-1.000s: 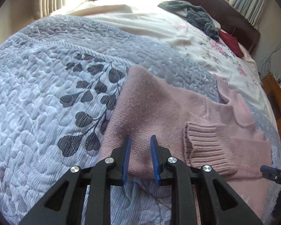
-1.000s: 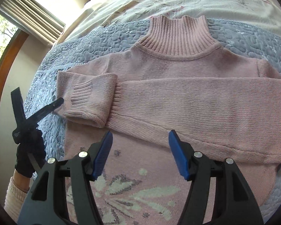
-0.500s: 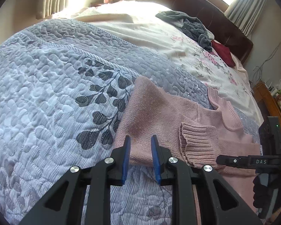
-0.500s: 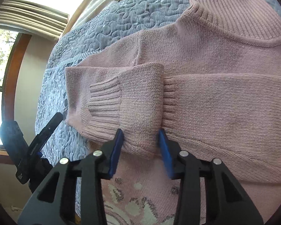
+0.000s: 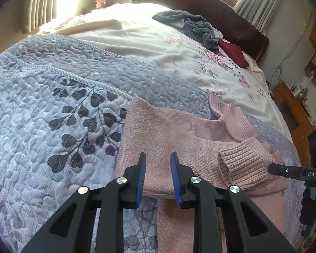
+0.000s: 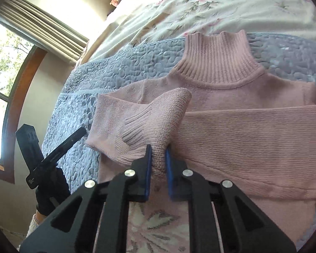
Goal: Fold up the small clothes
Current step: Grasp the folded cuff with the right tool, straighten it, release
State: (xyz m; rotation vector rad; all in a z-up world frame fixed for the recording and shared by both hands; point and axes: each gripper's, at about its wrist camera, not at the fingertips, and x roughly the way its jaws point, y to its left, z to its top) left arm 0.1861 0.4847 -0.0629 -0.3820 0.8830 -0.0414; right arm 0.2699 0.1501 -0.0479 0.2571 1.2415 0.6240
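Observation:
A pink turtleneck sweater (image 6: 252,139) lies face up on a blue-grey quilt (image 5: 63,105), its ribbed collar (image 6: 217,63) pointing away. One sleeve is folded across the chest. My right gripper (image 6: 158,160) is shut on a pinch of knit at that sleeve's ribbed cuff (image 6: 158,122), which stands up in a peak. From the left wrist view the cuff (image 5: 244,164) is raised, with the right gripper (image 5: 271,168) at its far side. My left gripper (image 5: 158,168) hovers over the sweater's folded side edge (image 5: 168,130), pads slightly apart with nothing between them.
The quilt covers the near half of a bed, with a floral sheet (image 5: 200,63) beyond it. A grey clothing pile (image 5: 200,27) and a dark red garment (image 5: 233,52) lie near the headboard. Wooden furniture (image 5: 295,109) stands to the right, and a curtained window (image 6: 2,63) to the left.
My right gripper went from open above the sleeve to shut on the cuff, and the cuff has risen off the chest. The left gripper has shifted slightly and kept its narrow gap.

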